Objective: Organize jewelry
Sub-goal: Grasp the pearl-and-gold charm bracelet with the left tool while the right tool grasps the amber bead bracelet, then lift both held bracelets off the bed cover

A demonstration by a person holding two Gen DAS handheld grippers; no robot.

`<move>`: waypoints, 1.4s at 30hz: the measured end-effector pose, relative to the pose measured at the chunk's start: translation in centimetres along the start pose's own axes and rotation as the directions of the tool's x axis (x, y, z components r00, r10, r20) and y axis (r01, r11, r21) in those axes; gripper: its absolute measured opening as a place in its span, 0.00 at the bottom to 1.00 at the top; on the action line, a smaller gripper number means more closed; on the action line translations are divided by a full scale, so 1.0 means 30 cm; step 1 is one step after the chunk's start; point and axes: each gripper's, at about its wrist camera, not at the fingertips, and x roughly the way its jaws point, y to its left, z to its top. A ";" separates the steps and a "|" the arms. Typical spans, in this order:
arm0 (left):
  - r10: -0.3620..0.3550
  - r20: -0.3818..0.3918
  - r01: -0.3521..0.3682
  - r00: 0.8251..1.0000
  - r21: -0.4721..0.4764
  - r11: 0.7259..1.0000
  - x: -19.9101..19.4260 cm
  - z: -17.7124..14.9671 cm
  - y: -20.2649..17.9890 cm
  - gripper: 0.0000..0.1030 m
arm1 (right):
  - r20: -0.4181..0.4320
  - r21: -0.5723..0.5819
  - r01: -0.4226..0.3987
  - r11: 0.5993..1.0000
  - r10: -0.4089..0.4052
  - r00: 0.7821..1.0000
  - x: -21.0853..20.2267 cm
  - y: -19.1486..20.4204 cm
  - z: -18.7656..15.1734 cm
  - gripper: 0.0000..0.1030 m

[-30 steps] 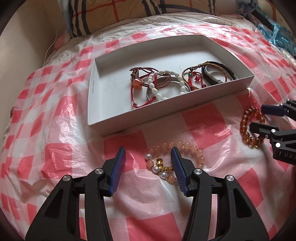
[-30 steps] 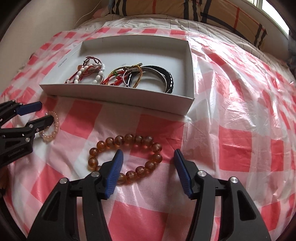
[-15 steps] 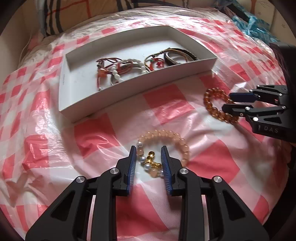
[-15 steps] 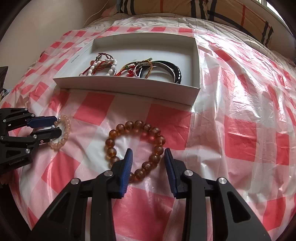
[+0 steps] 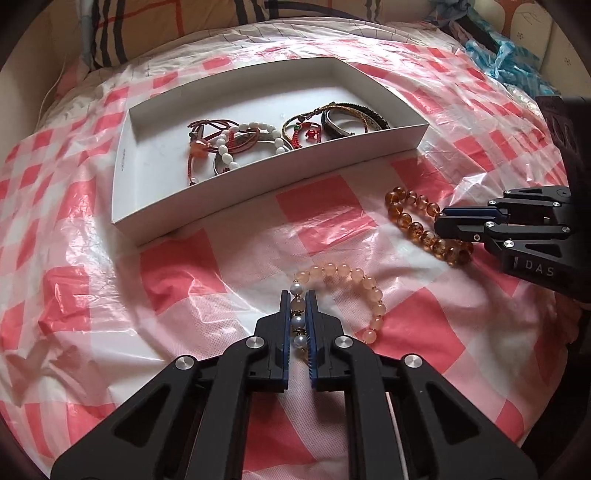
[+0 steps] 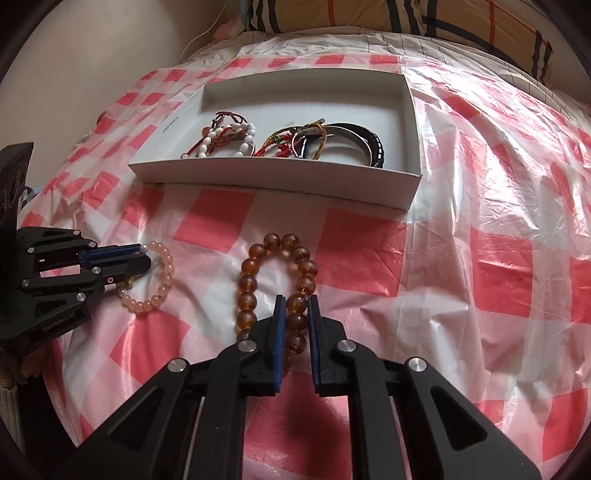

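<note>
My left gripper [image 5: 298,314] is shut on the near side of a pale pink bead bracelet [image 5: 364,286] with pearl beads, which lies on the checked cloth; it also shows in the right wrist view [image 6: 162,273]. My right gripper [image 6: 295,314] is shut on an amber bead bracelet [image 6: 247,284], seen from the left wrist too [image 5: 406,218]. A white shallow box [image 5: 125,177] beyond them holds several bracelets: white beads [image 5: 255,136], red cords, dark bangles [image 6: 369,144].
A red-and-white checked plastic sheet [image 5: 92,280] covers the bed. Striped pillows [image 6: 406,18] lie behind the box. Blue plastic [image 5: 506,62] sits at the far right. A beige wall [image 6: 92,55] is on the left.
Both grippers have closed: the left on the pink bracelet, the right on the amber one. Both moved in over their bracelets, which now look stretched narrower.
</note>
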 end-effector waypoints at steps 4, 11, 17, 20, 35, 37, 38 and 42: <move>0.052 0.006 -0.052 0.999 0.006 0.999 0.007 0.000 0.002 0.08 | 0.001 0.002 0.026 1.000 -0.026 1.000 0.009 -0.002 -0.001 0.30; 0.089 -0.005 -0.089 0.996 0.030 0.996 0.036 0.007 -0.008 0.15 | -0.017 -0.029 0.019 0.999 -0.019 1.000 0.042 0.020 -0.003 0.12; -0.027 0.052 0.030 0.998 -0.050 0.998 -0.044 0.004 0.008 0.07 | 0.038 0.129 -0.215 0.968 0.212 0.977 -0.012 -0.040 -0.010 0.12; -0.047 0.119 0.058 0.992 -0.090 0.994 -0.107 -0.018 0.016 0.07 | 0.095 0.171 -0.300 0.939 0.287 0.953 -0.054 -0.053 -0.037 0.12; 0.019 0.305 0.024 0.952 -0.135 0.991 -0.230 -0.049 -0.027 0.07 | 0.304 0.230 -0.529 0.817 0.456 0.836 -0.196 -0.084 -0.094 0.12; 0.032 0.310 0.011 0.950 -0.135 0.991 -0.232 -0.050 -0.033 0.07 | 0.305 0.231 -0.533 0.814 0.460 0.834 -0.198 -0.085 -0.096 0.12; 0.032 0.312 0.011 0.950 -0.135 0.991 -0.233 -0.049 -0.032 0.07 | 0.305 0.230 -0.532 0.815 0.459 0.835 -0.199 -0.085 -0.095 0.12; 0.046 0.324 0.002 0.945 -0.145 0.989 -0.239 -0.045 -0.028 0.07 | 0.306 0.231 -0.534 0.813 0.461 0.833 -0.198 -0.086 -0.094 0.12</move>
